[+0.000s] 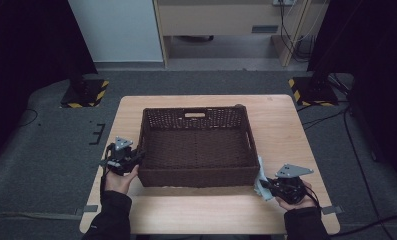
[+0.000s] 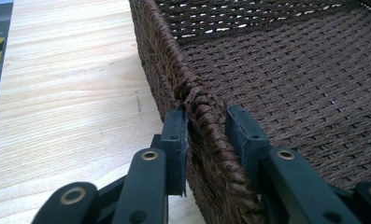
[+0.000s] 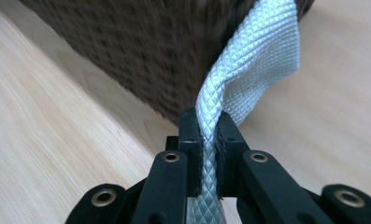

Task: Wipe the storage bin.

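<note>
A dark brown woven basket (image 1: 196,177) stands in the middle of the wooden table (image 1: 281,125). At its near left corner my left gripper (image 1: 137,160) is shut on the basket's braided rim (image 2: 206,116), one jaw outside the wall and one inside. In the left gripper view my left gripper (image 2: 206,127) pinches that rim, and the basket's inside looks bare. Beside the near right corner my right gripper (image 1: 264,184) is shut on a pale, diamond-weave cloth (image 1: 259,176). In the right gripper view the cloth (image 3: 260,51) rises from my right gripper (image 3: 207,128) and folds over against the blurred basket wall (image 3: 141,51).
Bare tabletop (image 2: 71,93) lies left of the basket and along the front edge. Grey carpet surrounds the table, with two black-and-yellow stand bases (image 1: 86,92) behind it and cables (image 1: 346,115) at the right.
</note>
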{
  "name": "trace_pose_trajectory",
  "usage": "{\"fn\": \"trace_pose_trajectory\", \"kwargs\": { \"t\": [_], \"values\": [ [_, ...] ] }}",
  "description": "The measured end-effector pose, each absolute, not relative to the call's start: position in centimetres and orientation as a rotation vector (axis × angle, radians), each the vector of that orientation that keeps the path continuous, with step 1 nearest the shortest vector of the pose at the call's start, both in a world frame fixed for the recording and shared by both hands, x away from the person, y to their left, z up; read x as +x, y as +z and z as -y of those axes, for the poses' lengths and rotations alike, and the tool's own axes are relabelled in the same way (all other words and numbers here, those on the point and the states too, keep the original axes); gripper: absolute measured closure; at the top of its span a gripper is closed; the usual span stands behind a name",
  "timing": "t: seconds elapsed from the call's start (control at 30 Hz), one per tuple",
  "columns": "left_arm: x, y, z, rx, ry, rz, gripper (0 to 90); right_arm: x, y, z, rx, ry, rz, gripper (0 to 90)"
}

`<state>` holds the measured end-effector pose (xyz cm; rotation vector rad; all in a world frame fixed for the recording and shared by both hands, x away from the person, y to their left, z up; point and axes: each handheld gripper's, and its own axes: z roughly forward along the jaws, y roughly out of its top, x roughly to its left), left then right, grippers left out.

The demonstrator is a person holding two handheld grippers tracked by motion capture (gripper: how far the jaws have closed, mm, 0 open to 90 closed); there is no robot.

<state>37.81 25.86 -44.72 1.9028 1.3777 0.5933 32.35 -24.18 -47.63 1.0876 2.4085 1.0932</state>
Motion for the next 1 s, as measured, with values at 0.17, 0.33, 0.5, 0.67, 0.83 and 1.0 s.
{"fn": "trace_pose_trajectory", "kwargs": {
  "t": [0.17,0.33,0.5,0.67,0.83,1.0],
  "values": [
    [37.8,-44.7,-25.9,1.902,0.591,-1.376,68.3,32.9,-48.6,24.2,1.149,1.036,-2.430,84.3],
    [37.8,-44.8,-25.9,1.902,0.592,-1.375,68.3,32.9,-47.8,25.8,1.226,1.058,-2.325,84.3],
    [37.8,-44.8,-25.9,1.904,0.592,-1.373,68.2,32.9,-47.6,28.2,1.337,1.029,-2.188,84.3],
    [37.8,-44.8,-25.9,1.903,0.590,-1.372,68.0,33.3,-48.3,30.0,1.410,0.959,-2.152,84.2],
    [37.8,-44.8,-25.9,1.903,0.589,-1.371,67.9,33.7,-49.0,30.9,1.456,0.935,-2.152,84.0],
    [37.8,-44.8,-25.9,1.903,0.587,-1.370,67.8,34.2,-49.9,31.3,1.503,0.890,-2.182,83.4]
  ]
}}
